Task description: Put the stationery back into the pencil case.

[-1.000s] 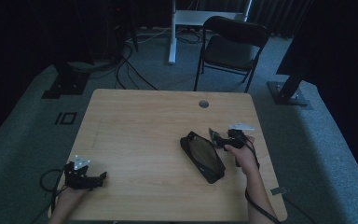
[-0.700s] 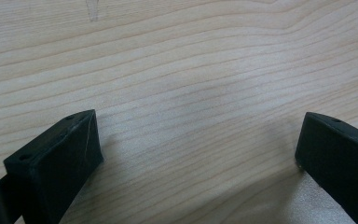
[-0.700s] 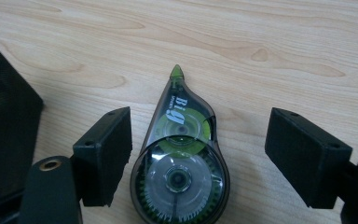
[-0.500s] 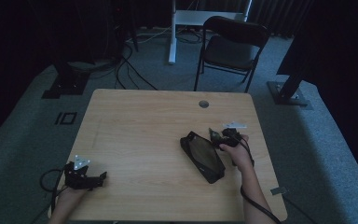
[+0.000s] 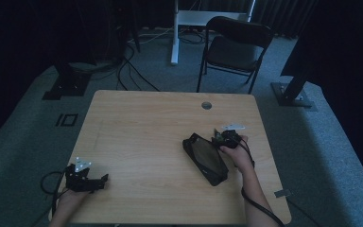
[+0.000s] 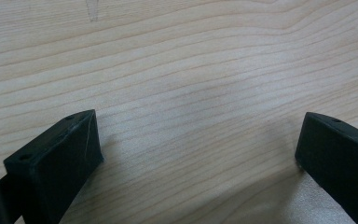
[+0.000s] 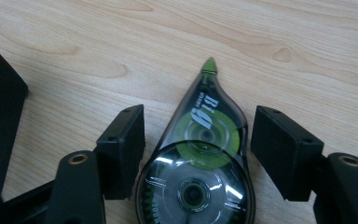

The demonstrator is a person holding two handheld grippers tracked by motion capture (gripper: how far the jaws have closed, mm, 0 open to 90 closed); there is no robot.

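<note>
Closing in on a teardrop-shaped correction-tape dispenser (image 7: 200, 163) of clear smoky plastic with green reels, the right claw (image 7: 198, 154) straddles it low in the right gripper view, its jaws just drawn narrower yet not visibly pressing the casing on either side. The dispenser lies flat on the pale wooden surface (image 5: 146, 127), green tip toward the top of the frame, just beside a flat black fabric pouch (image 5: 205, 158) at centre right of the high view. The pick-up looks barely begun: the grasp is not yet made, and lifting remains. At lower left of the high view, the left claw (image 5: 105, 178) rests wide open, holding nothing, over bare wood.
</note>
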